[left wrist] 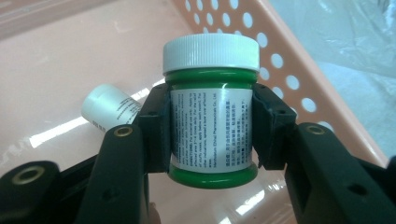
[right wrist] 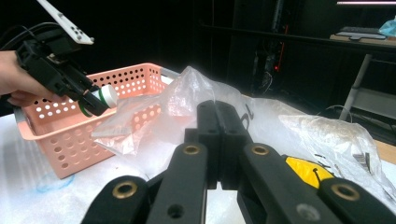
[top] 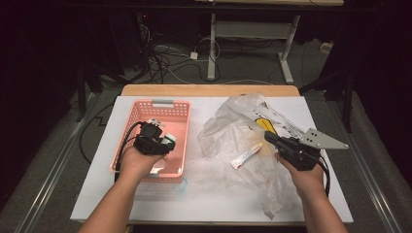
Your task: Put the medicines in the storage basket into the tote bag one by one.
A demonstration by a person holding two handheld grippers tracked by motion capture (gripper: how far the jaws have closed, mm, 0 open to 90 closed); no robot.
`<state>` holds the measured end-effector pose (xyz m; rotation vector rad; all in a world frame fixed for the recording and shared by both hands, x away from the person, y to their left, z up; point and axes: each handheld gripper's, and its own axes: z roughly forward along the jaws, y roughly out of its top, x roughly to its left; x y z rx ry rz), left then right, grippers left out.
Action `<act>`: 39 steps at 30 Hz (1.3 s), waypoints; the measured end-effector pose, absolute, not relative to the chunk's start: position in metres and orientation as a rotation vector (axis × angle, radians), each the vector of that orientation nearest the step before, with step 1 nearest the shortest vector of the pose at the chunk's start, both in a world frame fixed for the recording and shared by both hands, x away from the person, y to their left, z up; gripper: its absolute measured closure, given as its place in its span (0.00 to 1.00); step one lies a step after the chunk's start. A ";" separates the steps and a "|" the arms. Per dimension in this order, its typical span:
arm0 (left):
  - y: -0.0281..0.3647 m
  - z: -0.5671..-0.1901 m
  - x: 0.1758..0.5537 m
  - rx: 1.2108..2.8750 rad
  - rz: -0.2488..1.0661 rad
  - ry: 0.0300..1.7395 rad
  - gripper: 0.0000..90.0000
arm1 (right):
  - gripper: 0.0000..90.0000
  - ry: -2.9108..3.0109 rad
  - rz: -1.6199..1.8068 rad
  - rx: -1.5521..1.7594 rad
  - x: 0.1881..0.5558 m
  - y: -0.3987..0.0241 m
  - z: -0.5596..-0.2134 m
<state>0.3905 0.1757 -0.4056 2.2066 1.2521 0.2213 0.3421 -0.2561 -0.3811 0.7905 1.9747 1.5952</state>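
A green ointment jar (left wrist: 210, 114) with a white screw cap (left wrist: 211, 53) is seen clamped between the pads of the left tongs (left wrist: 211, 133), gripped across its labelled middle so that cap and green base both stand clear of the jaws. In the left gripper view the jar's long axis runs in line with the tongs, cap pointing away from the hand. From the right gripper view the same jar (right wrist: 99, 100) is shown held above the near rim of the pink perforated basket (right wrist: 60, 135), tilted slightly downward with its cap toward the plastic bag. Below the jar, a small white-capped bottle (left wrist: 109, 109) is seen lying on its side on the basket floor, just beside the spot over which the jar hangs. The coming move is judged to turn on that relation: the jar is already over the basket (top: 145, 108) and is carried by the left hand (top: 136, 162), the nearer of the two, so a short drop would place it next to the bottle.

Across the counter (top: 214, 199), the right tongs (right wrist: 217, 140) are held pressed together on nothing, resting near the crumpled clear plastic bag (top: 233, 126). A small white tube (top: 245, 156) is seen lying on the bag between the two hands, its long axis slanting toward the right tongs (top: 271, 137).
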 end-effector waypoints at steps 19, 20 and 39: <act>0.186 -0.410 0.341 2.017 0.351 1.162 0.60 | 1.00 1.991 1.585 0.785 0.341 -0.253 -0.382; 0.186 -0.410 0.339 2.010 0.357 1.159 0.60 | 1.00 1.991 1.585 0.784 0.341 -0.253 -0.383; 0.181 -0.417 0.322 1.957 0.364 1.095 0.60 | 1.00 1.991 1.585 0.779 0.340 -0.252 -0.383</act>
